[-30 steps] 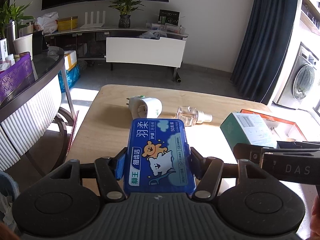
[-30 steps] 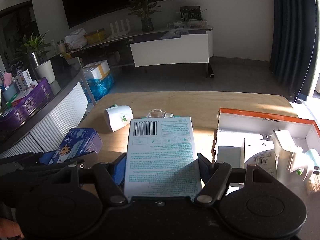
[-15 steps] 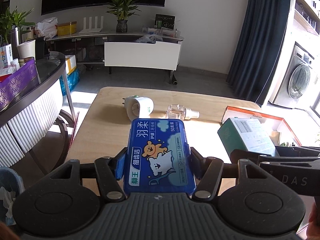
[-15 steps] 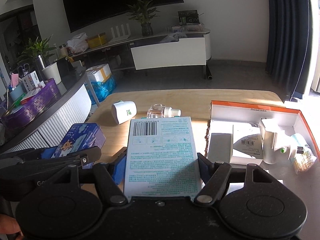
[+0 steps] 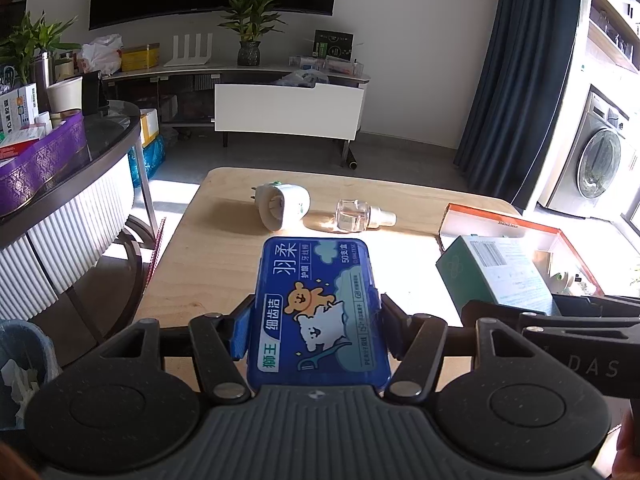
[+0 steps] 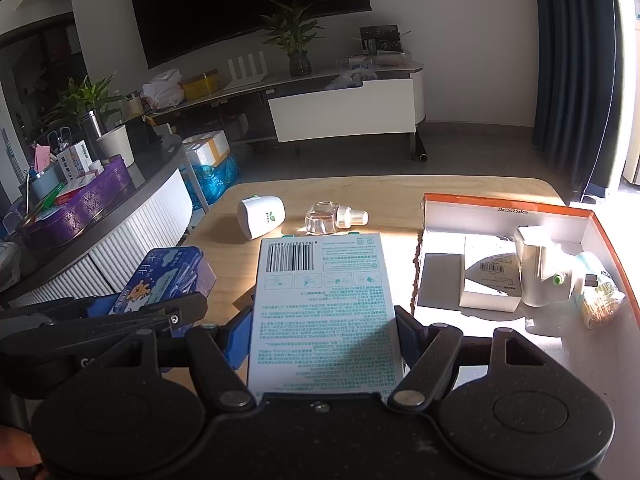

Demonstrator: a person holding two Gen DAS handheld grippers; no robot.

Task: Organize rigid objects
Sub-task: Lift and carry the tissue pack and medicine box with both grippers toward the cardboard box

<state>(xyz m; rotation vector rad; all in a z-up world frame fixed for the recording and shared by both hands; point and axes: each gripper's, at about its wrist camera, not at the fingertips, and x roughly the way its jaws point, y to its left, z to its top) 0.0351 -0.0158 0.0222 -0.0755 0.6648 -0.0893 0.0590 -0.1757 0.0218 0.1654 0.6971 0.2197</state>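
My left gripper (image 5: 316, 328) is shut on a blue plastic floss-pick box (image 5: 318, 304) with a cartoon bear, held above the wooden table (image 5: 208, 264). My right gripper (image 6: 324, 340) is shut on a white and green carton (image 6: 324, 300) with a barcode, held above the table. Each held item shows in the other view: the carton (image 5: 496, 276) at right, the blue box (image 6: 168, 276) at left. A white plug-in diffuser (image 5: 282, 210) and a clear refill bottle (image 5: 360, 216) lie on the table's far side.
An open orange-rimmed cardboard box (image 6: 512, 212) sits at the table's right, holding a white carton (image 6: 490, 276), a white device (image 6: 540, 272) and small items. A curved counter with a purple basket (image 5: 40, 164) stands left. A bin (image 5: 20, 360) is at lower left.
Both grippers have risen and drawn back a little with their items still held; the table objects look farther away, and more of the orange box interior shows.
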